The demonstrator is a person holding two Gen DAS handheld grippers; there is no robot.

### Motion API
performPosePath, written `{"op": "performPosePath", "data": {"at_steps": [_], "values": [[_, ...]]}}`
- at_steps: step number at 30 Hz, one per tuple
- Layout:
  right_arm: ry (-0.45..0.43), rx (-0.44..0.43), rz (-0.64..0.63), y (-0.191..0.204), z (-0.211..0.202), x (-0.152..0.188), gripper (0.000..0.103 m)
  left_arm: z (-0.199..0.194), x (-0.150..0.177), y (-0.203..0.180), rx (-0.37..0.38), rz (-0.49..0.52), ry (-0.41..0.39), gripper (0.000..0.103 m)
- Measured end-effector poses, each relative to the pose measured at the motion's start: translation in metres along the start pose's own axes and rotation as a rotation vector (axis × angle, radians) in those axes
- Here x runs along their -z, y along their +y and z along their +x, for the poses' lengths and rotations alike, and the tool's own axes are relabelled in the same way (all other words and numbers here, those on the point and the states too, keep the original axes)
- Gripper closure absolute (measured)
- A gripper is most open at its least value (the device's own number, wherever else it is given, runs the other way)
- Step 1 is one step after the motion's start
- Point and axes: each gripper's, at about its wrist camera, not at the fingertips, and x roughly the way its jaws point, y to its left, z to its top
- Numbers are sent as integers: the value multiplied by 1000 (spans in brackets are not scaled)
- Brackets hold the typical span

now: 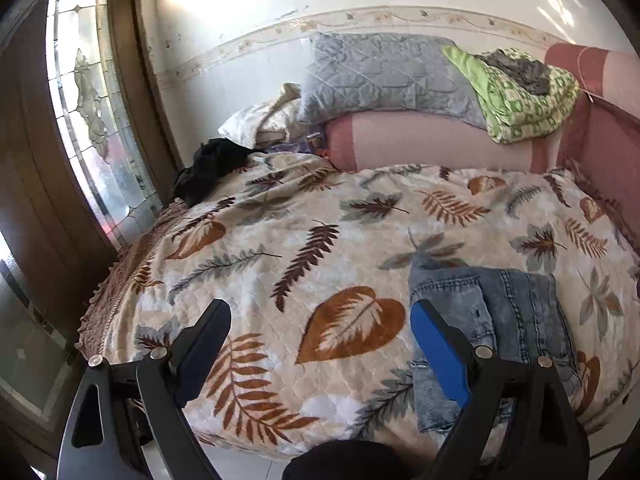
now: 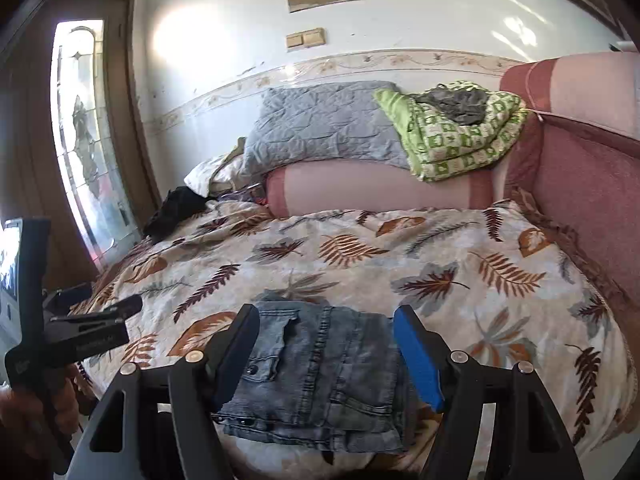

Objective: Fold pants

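Observation:
A pair of faded blue jeans (image 2: 328, 364) lies folded into a compact rectangle near the front edge of the leaf-patterned bedspread (image 2: 440, 248). My right gripper (image 2: 327, 312) hovers just in front of and above them, open, its pads clear of the denim. In the left wrist view the jeans (image 1: 516, 308) lie to the right of my left gripper (image 1: 320, 306). That gripper is wide open over bare bedspread (image 1: 280, 220) with nothing between its fingers. It also shows at the left edge of the right wrist view, where a hand (image 2: 36, 412) holds the left gripper (image 2: 108, 304).
At the back lie a pink bolster (image 1: 432, 148), a grey quilted pillow (image 1: 384, 76) and a folded green blanket (image 1: 524, 100). A black garment (image 1: 208, 168) sits at the far left corner. A glass-panelled door (image 1: 88, 112) stands left; a pink upholstered side (image 1: 604, 152) bounds the right.

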Motion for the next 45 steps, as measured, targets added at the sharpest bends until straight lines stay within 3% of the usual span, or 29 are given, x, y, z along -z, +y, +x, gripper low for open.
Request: {"op": "performPosePath", "data": {"at_steps": [17, 24, 45], "values": [[29, 5, 7, -1, 9, 3, 30, -3, -1, -3, -1, -3, 8, 11], [102, 45, 32, -12, 24, 9, 30, -7, -2, -9, -2, 11, 6, 11], [110, -1, -11, 8, 25, 13, 30, -12, -2, -11, -4, 20, 4, 11]]}}
